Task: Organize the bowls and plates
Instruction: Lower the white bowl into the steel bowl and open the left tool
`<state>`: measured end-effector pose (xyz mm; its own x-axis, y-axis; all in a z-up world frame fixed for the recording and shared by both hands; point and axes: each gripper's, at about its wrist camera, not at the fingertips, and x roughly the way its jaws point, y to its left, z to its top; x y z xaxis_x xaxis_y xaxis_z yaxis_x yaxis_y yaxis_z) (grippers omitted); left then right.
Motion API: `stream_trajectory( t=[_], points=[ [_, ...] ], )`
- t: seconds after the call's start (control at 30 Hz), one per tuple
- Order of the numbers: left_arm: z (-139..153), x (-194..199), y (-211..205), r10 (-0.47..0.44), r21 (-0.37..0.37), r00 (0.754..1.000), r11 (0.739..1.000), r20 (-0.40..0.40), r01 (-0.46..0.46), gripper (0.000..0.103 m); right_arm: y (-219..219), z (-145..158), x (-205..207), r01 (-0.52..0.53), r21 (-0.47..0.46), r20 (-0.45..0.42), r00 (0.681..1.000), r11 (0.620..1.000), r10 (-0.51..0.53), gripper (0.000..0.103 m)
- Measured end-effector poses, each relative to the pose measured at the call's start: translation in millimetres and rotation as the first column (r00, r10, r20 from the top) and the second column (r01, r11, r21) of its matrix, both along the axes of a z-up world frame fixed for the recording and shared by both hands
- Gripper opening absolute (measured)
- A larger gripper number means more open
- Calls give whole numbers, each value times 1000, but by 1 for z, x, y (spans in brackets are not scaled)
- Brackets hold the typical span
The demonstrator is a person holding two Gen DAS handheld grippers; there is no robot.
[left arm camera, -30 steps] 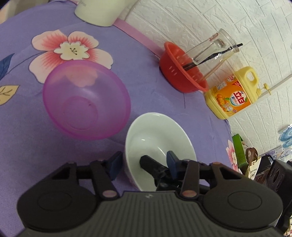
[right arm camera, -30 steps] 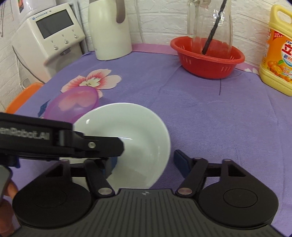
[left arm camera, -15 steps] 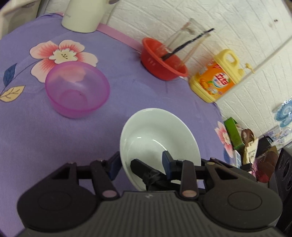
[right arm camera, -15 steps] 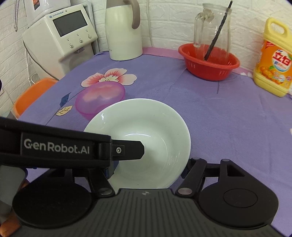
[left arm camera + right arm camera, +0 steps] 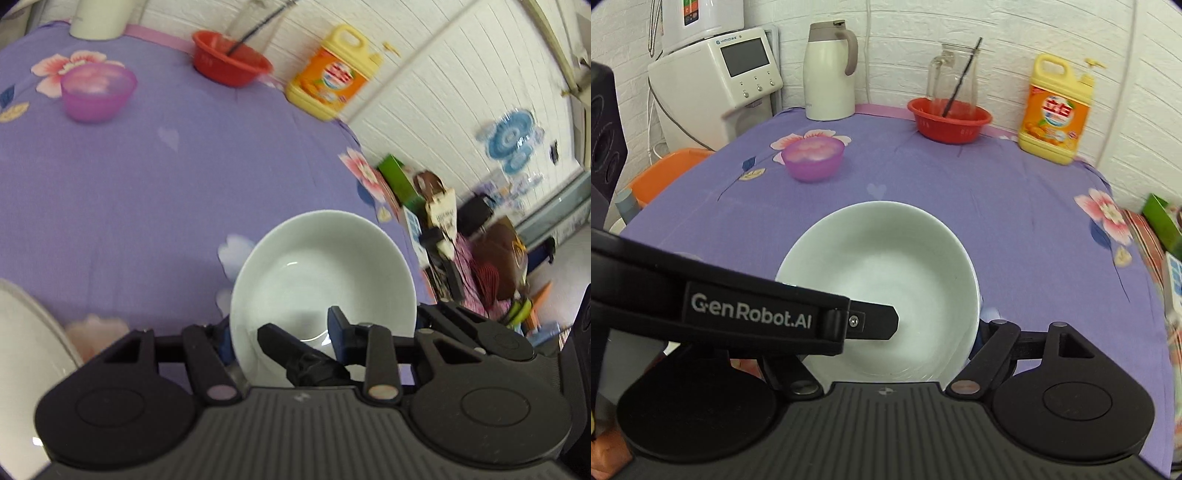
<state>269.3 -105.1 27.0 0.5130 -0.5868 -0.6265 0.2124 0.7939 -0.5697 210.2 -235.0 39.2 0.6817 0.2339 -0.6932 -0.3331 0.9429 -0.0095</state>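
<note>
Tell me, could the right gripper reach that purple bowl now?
Probably not directly: the white bowl sits before the right gripper, with the left gripper clamped on its rim. The cloth up to the purple bowl looks bare.

From the left wrist view, the near rim of the white bowl [image 5: 321, 273] drops behind the gripper's body, and a black finger crossing inside covers part of its floor. A pale curved rim [image 5: 40, 325] runs off the lower left edge, too little of it showing to name it. The detergent bottle [image 5: 332, 74] is smeared, its label unreadable, and the clutter [image 5: 461, 240] beyond the table edge blurs together. From the right wrist view, the left gripper's arm [image 5: 746, 314] lies across the bowl's left side, hiding the right gripper's left finger. The jug [image 5: 953, 81] standing in the red basket [image 5: 949, 122] hides its own base there.
</note>
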Motion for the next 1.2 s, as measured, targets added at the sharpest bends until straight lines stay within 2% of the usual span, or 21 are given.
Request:
stream_trajectory(
  t=[0.13, 0.3, 0.37, 0.5, 0.77, 0.97, 1.2],
  points=[
    [-9, -26, -8, -38, 22, 999, 999, -9, 38, 33, -9, -11, -27, 26, 19, -11, 1000, 999, -26, 103],
    [-20, -36, -11, -50, 47, 999, 998, -18, 51, 38, -18, -26, -34, 41, 68, -36, 999, 997, -38, 103],
    [-21, -35, -12, -50, 84, 999, 995, 8, 50, 49, -21, -28, -37, 49, 81, -37, 998, 996, -46, 103],
    [-13, -33, -7, -43, 92, 997, 995, 60, 37, 54, -30, -24, -39, 67, 81, -2, 998, 994, -67, 103],
    [12, -27, 6, -24, 121, 986, 993, 168, 3, 69, -48, -9, -37, 94, 154, 43, 994, 984, -101, 103],
    [20, -15, 49, 31, 166, 978, 984, 206, -67, 73, -36, -8, -21, 61, 150, 32, 997, 987, -67, 103],
    [13, 18, 120, 156, 226, 967, 953, 200, -201, 73, -5, -9, 18, 19, 188, -24, 1000, 982, -14, 103]
  ],
)
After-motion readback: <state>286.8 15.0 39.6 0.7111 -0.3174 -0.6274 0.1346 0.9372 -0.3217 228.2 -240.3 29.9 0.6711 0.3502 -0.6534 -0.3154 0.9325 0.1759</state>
